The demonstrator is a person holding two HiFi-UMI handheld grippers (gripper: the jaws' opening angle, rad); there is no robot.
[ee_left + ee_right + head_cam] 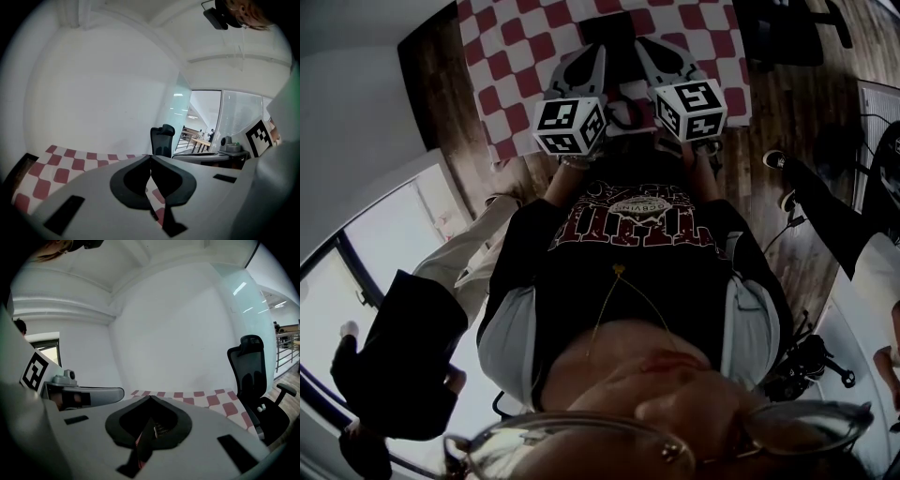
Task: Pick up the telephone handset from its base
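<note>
A red-and-white checked cloth [511, 56] covers the table. 1 black office chair [257, 380] stands off the table's far right corner, before a white wall [178, 324]. Glass panels [239, 117] show a room beyond. A bystander's shoe [774, 159] rests on the wooden floor [797, 103].

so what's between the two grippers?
In the head view a dark object sits between the left gripper and right gripper, over the checkered cloth; too hidden to identify.

The telephone [609, 37] is only a dark shape lying on the checked cloth [511, 56], too dim for detail.
</note>
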